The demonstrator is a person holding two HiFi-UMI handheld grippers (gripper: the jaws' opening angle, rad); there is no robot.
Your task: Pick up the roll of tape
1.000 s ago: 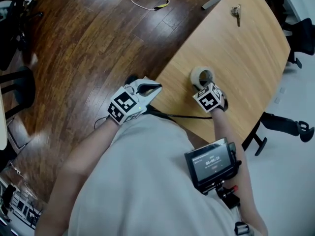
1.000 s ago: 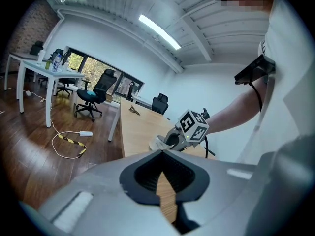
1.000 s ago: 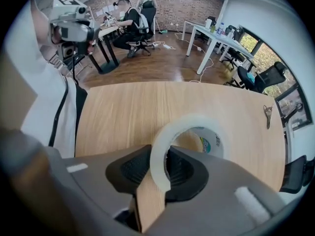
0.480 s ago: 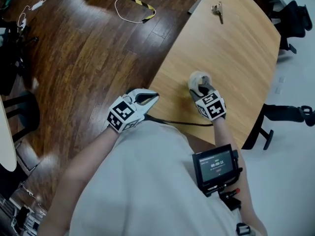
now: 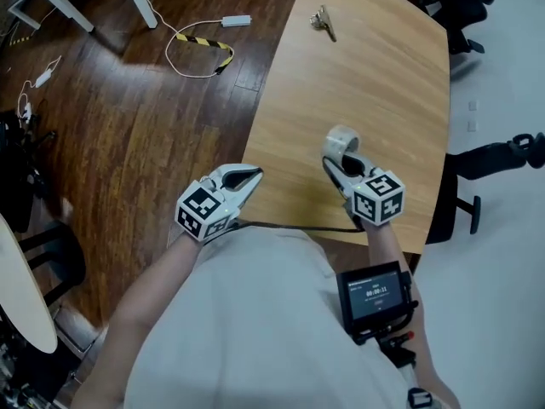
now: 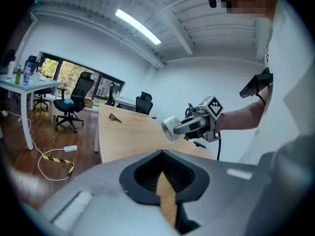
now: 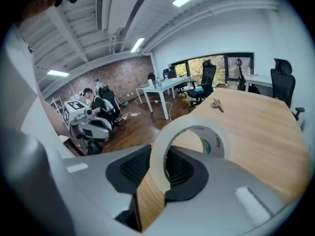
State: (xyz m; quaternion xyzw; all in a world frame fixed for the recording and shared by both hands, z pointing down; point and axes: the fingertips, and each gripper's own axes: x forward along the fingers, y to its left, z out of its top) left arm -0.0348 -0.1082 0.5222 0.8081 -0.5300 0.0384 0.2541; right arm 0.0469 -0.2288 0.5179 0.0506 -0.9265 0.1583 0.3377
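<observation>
The roll of tape (image 5: 341,140), a whitish ring with a printed core, hangs above the wooden table (image 5: 375,66). My right gripper (image 5: 339,162) is shut on it, its pads pressing the ring's wall from both sides. In the right gripper view the roll of tape (image 7: 193,125) stands upright between the jaws of the right gripper (image 7: 160,177). The left gripper view shows the roll of tape (image 6: 170,128) held in the air by the right gripper (image 6: 183,128). My left gripper (image 5: 249,177) hovers off the table's left edge, jaws together and empty, as in its own view (image 6: 162,154).
A bunch of keys (image 5: 322,21) lies at the table's far end. A white cable with a yellow-black piece (image 5: 201,46) trails over the wooden floor to the left. A black office chair (image 5: 502,156) stands to the table's right. Desks and chairs (image 7: 204,82) fill the room beyond.
My right gripper has risen off the table with the roll of tape in it and has rolled over. The left gripper has drifted up a little, still empty.
</observation>
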